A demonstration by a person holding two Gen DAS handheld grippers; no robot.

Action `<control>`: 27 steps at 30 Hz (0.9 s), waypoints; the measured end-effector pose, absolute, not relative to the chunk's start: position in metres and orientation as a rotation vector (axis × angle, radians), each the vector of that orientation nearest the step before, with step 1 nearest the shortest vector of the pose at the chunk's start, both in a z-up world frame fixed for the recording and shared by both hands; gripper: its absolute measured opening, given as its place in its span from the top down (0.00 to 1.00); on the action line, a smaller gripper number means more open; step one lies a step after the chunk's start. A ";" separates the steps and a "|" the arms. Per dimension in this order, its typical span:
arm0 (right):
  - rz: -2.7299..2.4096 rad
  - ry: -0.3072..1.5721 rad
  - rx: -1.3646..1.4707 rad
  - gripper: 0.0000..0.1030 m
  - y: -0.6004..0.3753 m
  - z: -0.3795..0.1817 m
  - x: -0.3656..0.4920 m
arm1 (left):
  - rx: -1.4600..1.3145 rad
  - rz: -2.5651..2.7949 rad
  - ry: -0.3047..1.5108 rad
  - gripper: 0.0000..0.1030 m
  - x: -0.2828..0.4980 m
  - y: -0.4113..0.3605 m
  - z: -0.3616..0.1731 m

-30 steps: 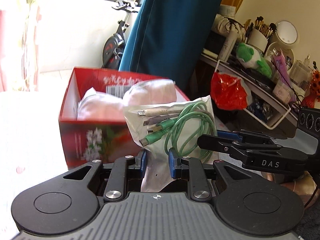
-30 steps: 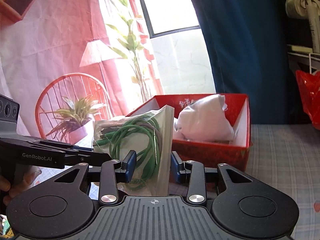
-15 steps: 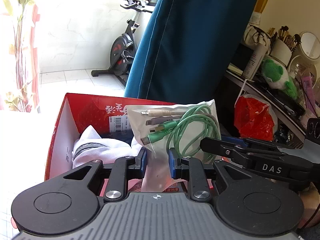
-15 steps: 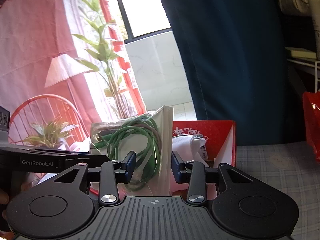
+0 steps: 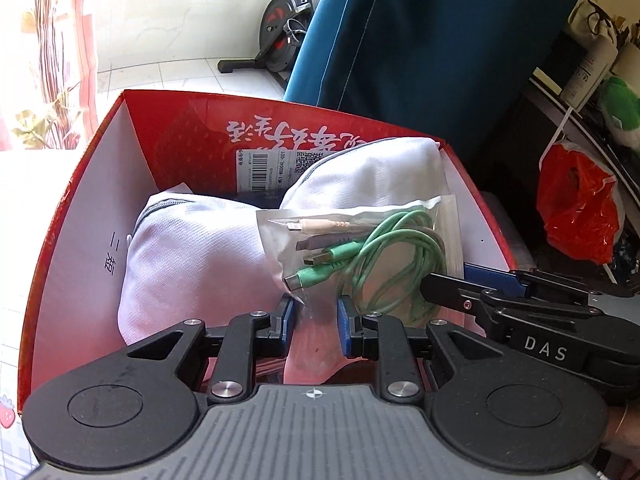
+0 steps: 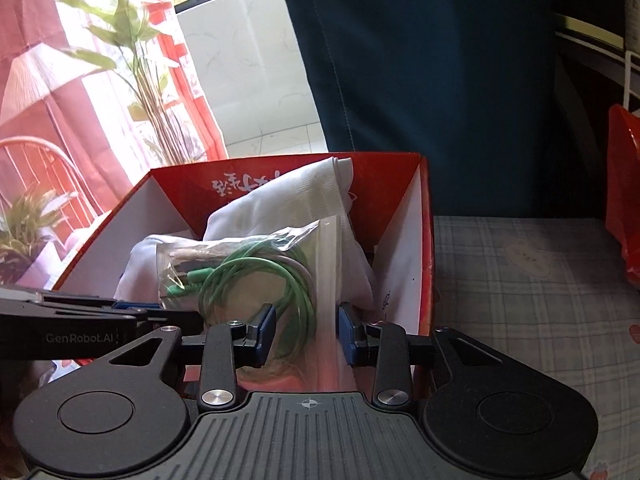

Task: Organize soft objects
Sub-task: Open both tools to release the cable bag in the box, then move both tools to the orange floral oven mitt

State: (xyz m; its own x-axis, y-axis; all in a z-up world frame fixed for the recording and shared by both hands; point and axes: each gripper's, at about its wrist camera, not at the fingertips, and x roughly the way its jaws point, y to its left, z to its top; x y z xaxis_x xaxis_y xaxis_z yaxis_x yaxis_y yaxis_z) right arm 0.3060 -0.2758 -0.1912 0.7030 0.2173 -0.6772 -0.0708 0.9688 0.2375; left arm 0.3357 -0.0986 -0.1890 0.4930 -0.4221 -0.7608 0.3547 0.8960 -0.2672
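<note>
Both tools now hold cable bag (image 5: 360, 248) over red box (image 5: 80, 216)

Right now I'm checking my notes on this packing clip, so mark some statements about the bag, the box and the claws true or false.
1. Both claws grip one clear bag of cables. True: left claw, right claw.
2. The red box is empty. False: white cloth bundles lie inside.
3. The cables are mostly green. True.
4. The bag lies flat on the checked cloth. False: it is held over the box.
5. A blue curtain hangs behind the box. True.
</note>
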 end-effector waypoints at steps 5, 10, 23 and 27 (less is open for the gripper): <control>0.169 0.780 0.172 0.61 -0.266 -0.190 0.300 | -0.045 -0.459 0.897 0.68 0.329 -0.090 -0.180; 0.189 0.751 0.097 0.56 -0.250 -0.178 0.285 | -0.008 -0.465 0.830 0.58 0.312 -0.083 -0.162; 0.283 0.685 0.070 0.55 -0.233 -0.152 0.191 | 0.009 -0.467 0.736 0.58 0.221 -0.045 -0.139; 0.313 0.701 0.106 0.55 -0.229 -0.163 0.156 | 0.003 -0.471 0.755 0.58 0.183 -0.026 -0.151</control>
State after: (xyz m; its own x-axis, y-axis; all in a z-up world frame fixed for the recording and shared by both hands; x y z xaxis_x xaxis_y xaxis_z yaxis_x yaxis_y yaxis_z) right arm 0.1565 -0.2288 -0.1634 0.7198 0.3179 -0.6171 -0.2475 0.9481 0.1997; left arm 0.1831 -0.0259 -0.1513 0.6296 -0.4098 -0.6601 0.4121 0.8964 -0.1634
